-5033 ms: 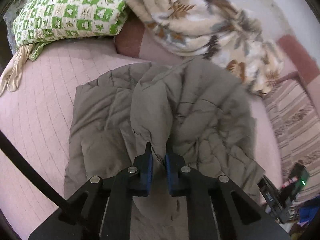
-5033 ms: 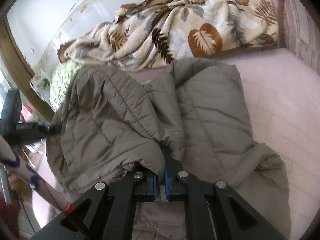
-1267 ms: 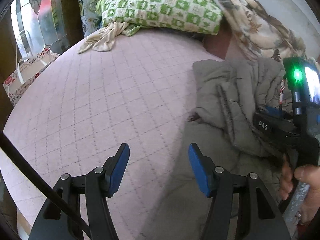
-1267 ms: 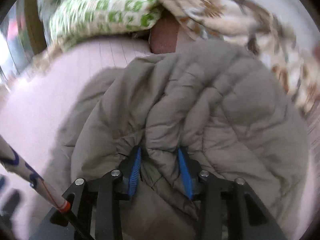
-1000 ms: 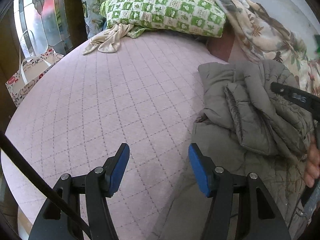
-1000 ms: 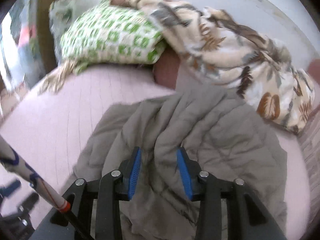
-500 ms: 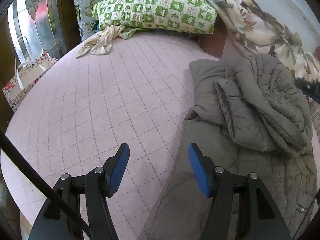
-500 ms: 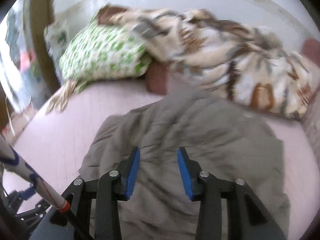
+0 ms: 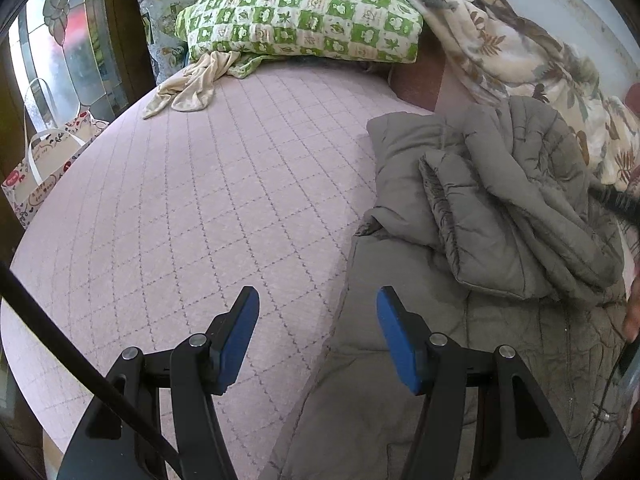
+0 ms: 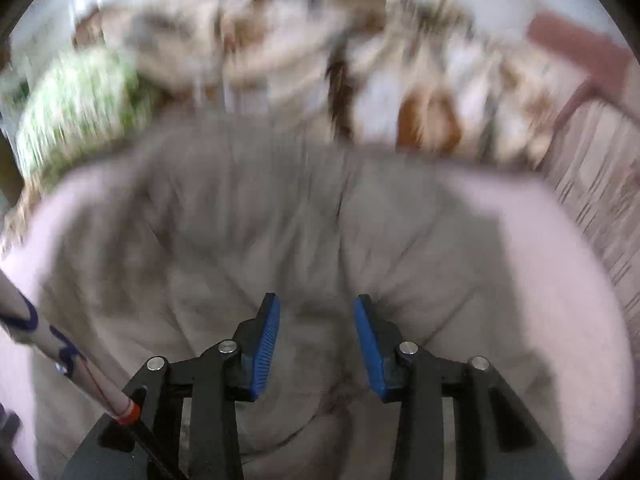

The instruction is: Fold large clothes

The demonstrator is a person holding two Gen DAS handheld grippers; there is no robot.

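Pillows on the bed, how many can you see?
1. The green checked pillow lies at the far end of the pink bed, beside the leaf blanket. More may hide under that blanket.

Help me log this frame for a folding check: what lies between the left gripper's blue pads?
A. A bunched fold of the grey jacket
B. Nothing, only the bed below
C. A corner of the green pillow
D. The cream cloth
B: the left gripper stands open over the pink bedcover and the grey jacket edge, pinching nothing.

Grey quilted padded jacket (image 9: 500, 216), crumpled and partly folded over itself, on the pink bed
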